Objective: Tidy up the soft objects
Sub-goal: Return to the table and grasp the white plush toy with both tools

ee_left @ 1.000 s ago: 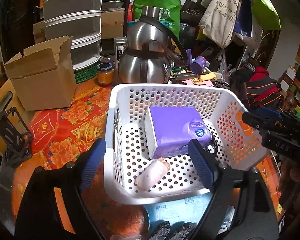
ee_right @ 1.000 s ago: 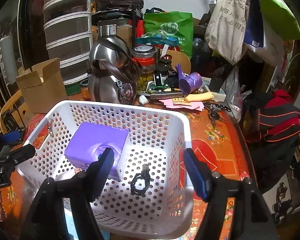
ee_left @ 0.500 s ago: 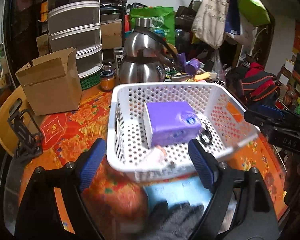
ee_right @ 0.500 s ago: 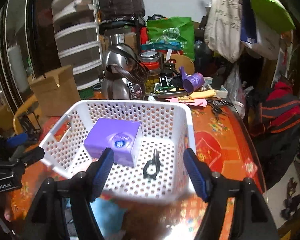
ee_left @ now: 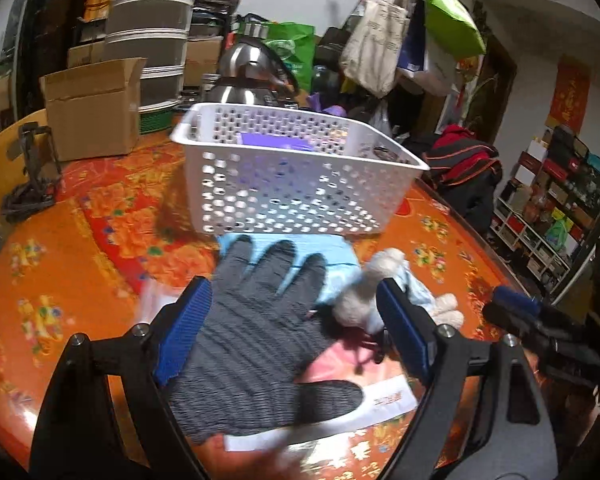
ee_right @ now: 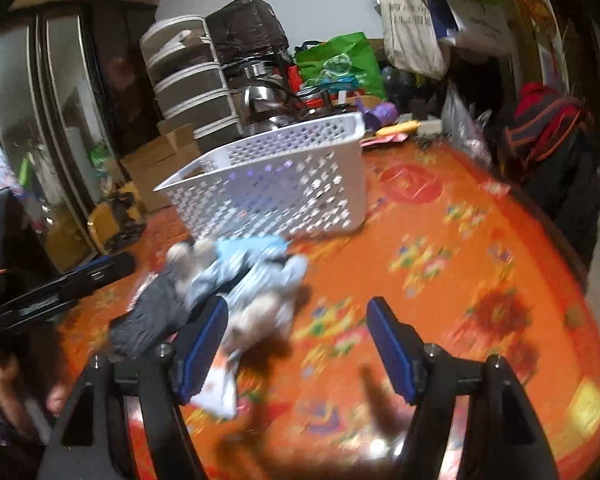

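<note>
A dark grey knit glove (ee_left: 260, 332) lies flat on the orange table, between the open fingers of my left gripper (ee_left: 296, 328). Beside it lie a light blue packet (ee_left: 332, 256) and a small plush toy (ee_left: 384, 288) in blue cloth. The white perforated basket (ee_left: 292, 184) stands behind them with a purple tissue pack (ee_left: 276, 142) inside. In the right wrist view my right gripper (ee_right: 296, 344) is open and empty above the table, right of the glove (ee_right: 152, 312) and the plush toy (ee_right: 256, 280). The basket (ee_right: 276, 188) stands further back.
A cardboard box (ee_left: 92, 108), a steel kettle (ee_left: 248, 80) and stacked drawers (ee_left: 152, 44) stand behind the basket. White paper (ee_left: 380, 404) and a pink packet (ee_left: 348, 356) lie under the glove. A black clamp (ee_left: 28, 176) sits at the table's left edge. Bags hang at the upper right.
Both grippers have pulled back and down from over the basket. The glove, blue packet and plush toy in front of the basket have come into view. Both grippers stay open.
</note>
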